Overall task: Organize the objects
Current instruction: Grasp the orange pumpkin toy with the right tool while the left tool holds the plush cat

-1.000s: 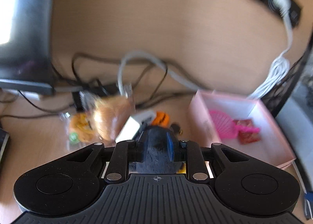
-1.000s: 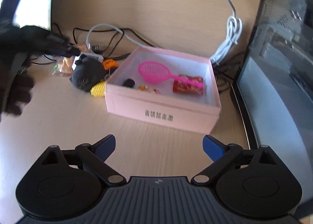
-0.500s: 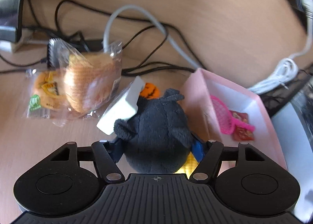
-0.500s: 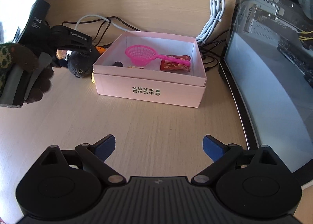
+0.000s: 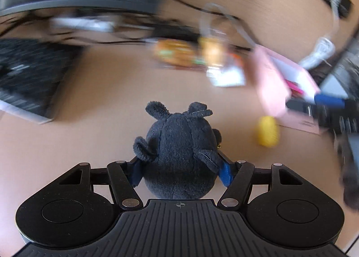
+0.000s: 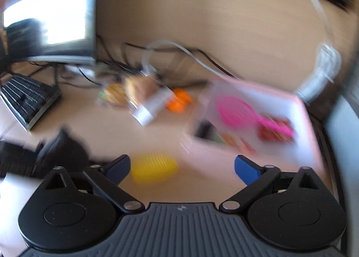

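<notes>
My left gripper (image 5: 181, 167) is shut on a dark grey plush toy (image 5: 179, 144), and its jaws are closing on the toy's sides. The toy hangs above the desk, left of the pink box (image 5: 271, 91). My right gripper (image 6: 182, 165) is open, its jaws still opening and nothing between them. A yellow ribbed ball (image 6: 154, 170) lies on the desk just beyond its left finger. The pink box (image 6: 300, 108) holds a pink scoop (image 6: 235, 113) and a red packet (image 6: 273, 131). Both views are blurred by motion.
Wrapped snack packs (image 6: 125, 93), a white block (image 6: 152, 106) and an orange item (image 6: 179, 99) lie left of the box among cables. A keyboard (image 6: 27, 97) and a monitor (image 6: 49, 16) stand at the left. A computer case borders the right.
The left gripper took hold of the plush toy and carried it back, away from the box. The right gripper moved in toward the yellow ball and the box, its jaws wider.
</notes>
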The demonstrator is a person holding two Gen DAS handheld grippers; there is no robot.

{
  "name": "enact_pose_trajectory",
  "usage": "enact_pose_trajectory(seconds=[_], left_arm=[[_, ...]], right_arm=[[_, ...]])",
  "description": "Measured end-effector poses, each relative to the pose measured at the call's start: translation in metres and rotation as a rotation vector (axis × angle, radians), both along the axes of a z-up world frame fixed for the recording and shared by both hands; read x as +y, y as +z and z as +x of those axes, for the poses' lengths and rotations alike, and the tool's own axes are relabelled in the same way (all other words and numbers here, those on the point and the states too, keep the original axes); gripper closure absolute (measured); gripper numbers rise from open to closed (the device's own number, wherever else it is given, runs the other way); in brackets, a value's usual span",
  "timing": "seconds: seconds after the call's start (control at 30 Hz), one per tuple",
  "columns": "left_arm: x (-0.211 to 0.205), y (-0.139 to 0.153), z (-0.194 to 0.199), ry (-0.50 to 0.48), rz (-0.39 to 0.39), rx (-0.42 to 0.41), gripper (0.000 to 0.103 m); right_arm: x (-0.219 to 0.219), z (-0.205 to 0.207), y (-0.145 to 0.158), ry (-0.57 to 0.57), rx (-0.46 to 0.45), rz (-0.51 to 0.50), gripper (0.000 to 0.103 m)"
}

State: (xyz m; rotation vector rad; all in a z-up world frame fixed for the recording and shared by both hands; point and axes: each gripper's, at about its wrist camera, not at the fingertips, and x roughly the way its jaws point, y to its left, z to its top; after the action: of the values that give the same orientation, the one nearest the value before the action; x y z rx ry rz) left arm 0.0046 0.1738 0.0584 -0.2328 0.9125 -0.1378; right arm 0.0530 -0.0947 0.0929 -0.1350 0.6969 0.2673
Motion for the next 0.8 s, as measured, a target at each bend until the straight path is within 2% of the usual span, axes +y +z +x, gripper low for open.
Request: enact_pose_trajectory(seconds=[0.1, 0.17, 0.27, 0.3, 0.33, 0.37, 0.4, 0.43, 0.47, 0.6, 0.73, 0.77, 0.8], left_arm=[[0.038, 0.005, -0.012, 0.088, -0.008, -0.004, 0.034], [0.059, 0.007, -0.019, 0.149, -0.034, -0.011, 0.034], [0.075, 0.008, -0.018, 0.187, -0.048, -0.003, 0.034], [0.076, 0.009, -0.016, 0.19, -0.041, -0.003, 0.034], [0.076, 0.009, -0.015, 0.189, -0.035, -0.003, 0.034], [0.079, 0.011, -0.017, 0.185, -0.032, -0.007, 0.034], [0.08, 0.012, -0.017, 0.18, -0.034, -0.011, 0.034], [0.081, 0.012, -0.016, 0.173, -0.04, -0.014, 0.034], [0.082, 0.011, -0.017, 0.168, -0.046, -0.016, 0.034], [0.079, 0.009, -0.015, 0.142, -0.074, -0.019, 0.034], [0.072, 0.008, -0.009, 0.109, -0.101, -0.022, 0.034], [0.07, 0.008, -0.008, 0.101, -0.108, -0.022, 0.034], [0.069, 0.007, -0.007, 0.095, -0.114, -0.021, 0.034]], right_arm=[[0.037, 0.04, 0.005, 0.045, -0.009, 0.001, 0.0], [0.059, 0.071, 0.005, 0.016, -0.024, -0.015, 0.0], [0.078, 0.125, -0.002, -0.058, 0.017, 0.015, 0.003], [0.083, 0.139, -0.005, -0.085, 0.023, 0.015, 0.012], [0.088, 0.153, -0.009, -0.108, 0.029, 0.0, 0.017], [0.093, 0.164, -0.015, -0.128, 0.044, -0.027, 0.028], [0.096, 0.171, -0.022, -0.148, 0.063, -0.051, 0.045], [0.098, 0.178, -0.029, -0.161, 0.096, -0.068, 0.052], [0.098, 0.182, -0.036, -0.158, 0.129, -0.069, 0.054], [0.099, 0.152, -0.041, -0.104, 0.143, -0.06, 0.056], [0.104, 0.092, -0.043, 0.064, 0.211, -0.019, 0.056], [0.102, 0.071, -0.042, 0.119, 0.22, -0.005, 0.053], [0.098, 0.053, -0.041, 0.145, 0.215, -0.002, 0.04]])
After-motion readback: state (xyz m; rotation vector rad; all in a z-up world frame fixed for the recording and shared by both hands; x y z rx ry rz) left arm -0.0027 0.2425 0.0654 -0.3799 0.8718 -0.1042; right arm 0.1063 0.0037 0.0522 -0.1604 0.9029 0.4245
